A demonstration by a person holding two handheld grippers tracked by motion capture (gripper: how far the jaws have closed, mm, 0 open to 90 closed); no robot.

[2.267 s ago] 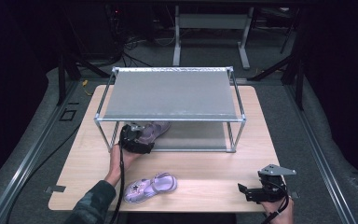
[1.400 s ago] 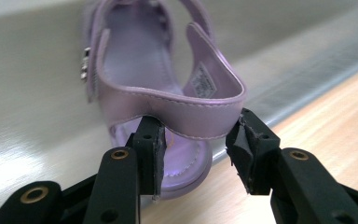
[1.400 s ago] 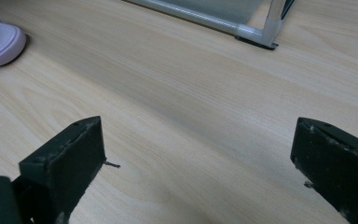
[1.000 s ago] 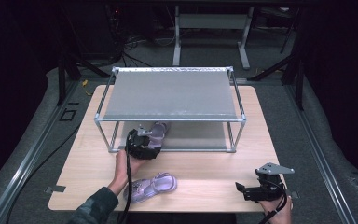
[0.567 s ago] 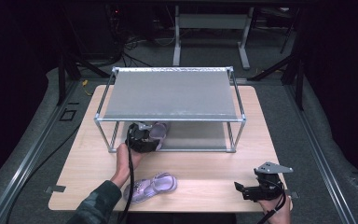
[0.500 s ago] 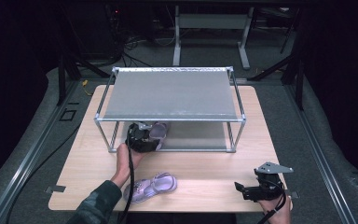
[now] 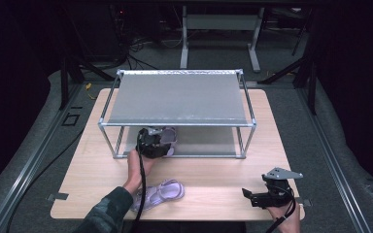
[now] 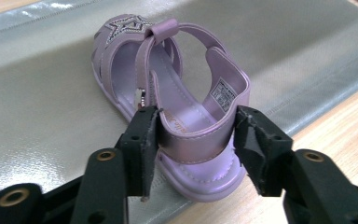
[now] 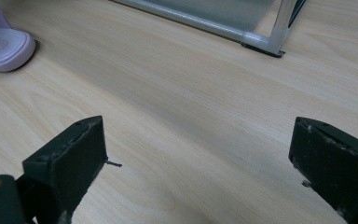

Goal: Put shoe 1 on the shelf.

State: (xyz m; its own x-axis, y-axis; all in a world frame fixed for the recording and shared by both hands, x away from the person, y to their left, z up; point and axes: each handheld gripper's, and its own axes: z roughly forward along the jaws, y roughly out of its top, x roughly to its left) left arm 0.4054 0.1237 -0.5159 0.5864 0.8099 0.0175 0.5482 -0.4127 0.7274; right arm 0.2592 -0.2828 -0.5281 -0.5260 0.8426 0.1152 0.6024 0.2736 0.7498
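While left gripper (image 8: 193, 135) clamps sandal (image 8: 177, 88), lower shelf (image 8: 37, 107)

A pale wooden counter (image 7: 213, 179) stands on grey carpet (image 7: 24, 160) in a dark room. Behind it a metal table frame (image 7: 218, 24) and loose cables (image 7: 141, 46) sit in shadow. Light falls mainly on the counter.
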